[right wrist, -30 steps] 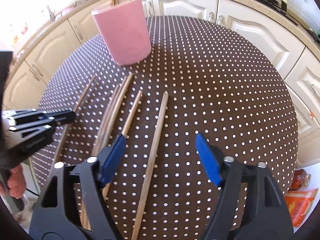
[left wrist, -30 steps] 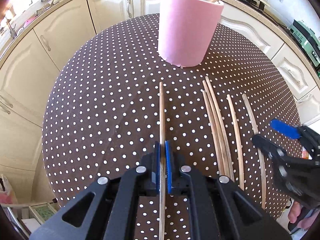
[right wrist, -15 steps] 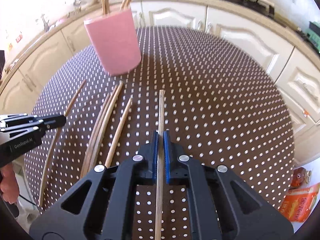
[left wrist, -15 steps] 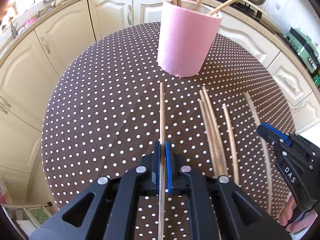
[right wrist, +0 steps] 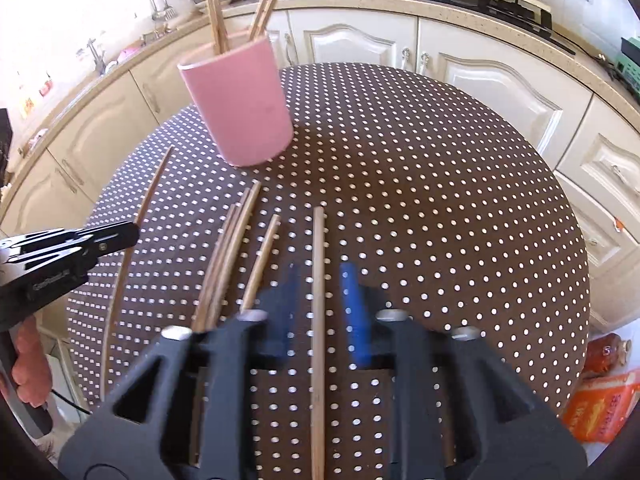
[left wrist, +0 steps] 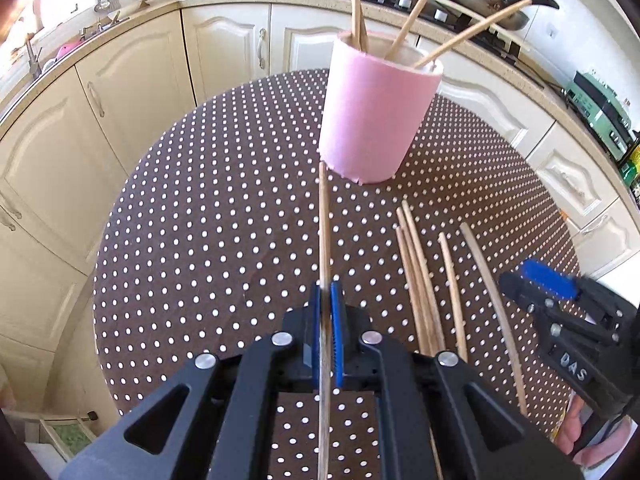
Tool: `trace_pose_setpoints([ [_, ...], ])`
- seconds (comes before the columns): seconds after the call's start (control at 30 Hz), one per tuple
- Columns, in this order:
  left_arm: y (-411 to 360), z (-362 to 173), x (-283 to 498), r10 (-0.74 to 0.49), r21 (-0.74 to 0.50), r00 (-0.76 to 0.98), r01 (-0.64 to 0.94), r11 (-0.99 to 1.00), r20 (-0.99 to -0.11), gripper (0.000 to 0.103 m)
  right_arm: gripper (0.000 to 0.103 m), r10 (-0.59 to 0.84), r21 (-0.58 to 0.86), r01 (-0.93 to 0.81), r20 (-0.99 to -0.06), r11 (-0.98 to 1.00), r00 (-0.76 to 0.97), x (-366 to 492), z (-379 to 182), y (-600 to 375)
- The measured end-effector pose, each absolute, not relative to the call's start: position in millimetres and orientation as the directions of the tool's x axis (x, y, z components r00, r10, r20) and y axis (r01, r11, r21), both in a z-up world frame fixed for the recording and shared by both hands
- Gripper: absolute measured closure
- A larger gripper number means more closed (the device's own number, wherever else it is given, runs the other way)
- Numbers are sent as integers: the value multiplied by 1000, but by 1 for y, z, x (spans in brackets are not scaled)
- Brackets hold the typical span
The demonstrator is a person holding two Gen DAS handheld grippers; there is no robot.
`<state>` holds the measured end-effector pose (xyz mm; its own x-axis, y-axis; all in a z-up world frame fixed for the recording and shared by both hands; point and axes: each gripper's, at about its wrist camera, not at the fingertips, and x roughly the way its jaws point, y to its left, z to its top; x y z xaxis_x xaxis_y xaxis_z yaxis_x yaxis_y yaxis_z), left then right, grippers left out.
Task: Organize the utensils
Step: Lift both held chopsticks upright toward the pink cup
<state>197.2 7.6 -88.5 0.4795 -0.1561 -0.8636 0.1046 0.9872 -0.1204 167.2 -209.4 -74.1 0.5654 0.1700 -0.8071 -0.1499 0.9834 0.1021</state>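
Between the left gripper's [left wrist: 328, 300] closed blue pads, a thin wooden stick [left wrist: 325, 232] is clamped; it runs forward along the jaws, its far tip just short of the foot of the pink cup [left wrist: 374, 116]. In the right wrist view the same stick [right wrist: 132, 248] shows as a long curved line passing behind the left gripper [right wrist: 80, 244], its tip raised off the tabletop [right wrist: 440, 200].

The cup stands upright on the brown, white-dotted tabletop [left wrist: 208, 216] and holds several sticks [left wrist: 416, 20] that lean out over its rim.

To the right of the clamped stick, loose sticks lie side by side on the cloth: a tight bundle [left wrist: 416, 272], then a single one [left wrist: 452, 292], then a thicker one [left wrist: 494, 312] nearest the right gripper [left wrist: 536, 284].

In the right wrist view, that thicker stick [right wrist: 319, 312] lies straight between the right gripper's [right wrist: 320, 304] blue pads, which stand a little apart and blurred, with a gap showing on either side of the wood. The bundle [right wrist: 226, 252] and the single stick [right wrist: 262, 260] lie just to its left.

Cream cabinets [left wrist: 132, 92] curve around the tabletop.
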Motion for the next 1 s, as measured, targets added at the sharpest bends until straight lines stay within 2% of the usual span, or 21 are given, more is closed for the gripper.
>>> trace_pose_setpoints([
  [0.33,-5,-109,196,-168,-125,431,126,984,-886,97,40,127,57,-147,-841,988,527,183,-99,-207],
  [0.43,-8,-115,199,-164,-121,419,128,984,-893,97,40,78,-4,-149,-836,989,543,184,-102,-205],
  [0.47,-9,-117,200,-160,-118,415,126,985,-895,97,45,78,1,-140,-835,990,544,183,-101,-206],
  [0.5,-10,-118,200,-159,-118,411,124,985,-898,97,54,76,-3,-142,-833,990,548,183,-100,-206],
  [0.53,-10,-119,201,-162,-120,411,125,985,-897,97,74,85,-1,-153,-830,988,552,183,-99,-205],
  [0.57,-10,-119,202,-161,-120,412,125,985,-897,97,79,82,-5,-153,-829,988,553,183,-99,-206],
  [0.7,-12,-120,203,-166,-125,412,125,984,-896,97,85,88,-17,-173,-813,985,575,175,-101,-204],
  [0.73,-11,-120,202,-167,-125,413,126,984,-895,97,95,101,-1,-174,-811,985,576,173,-101,-204],
  [1.0,-9,-114,206,-176,-133,429,129,983,-886,97,96,198,181,-89,-779,980,595,173,-106,-226],
])
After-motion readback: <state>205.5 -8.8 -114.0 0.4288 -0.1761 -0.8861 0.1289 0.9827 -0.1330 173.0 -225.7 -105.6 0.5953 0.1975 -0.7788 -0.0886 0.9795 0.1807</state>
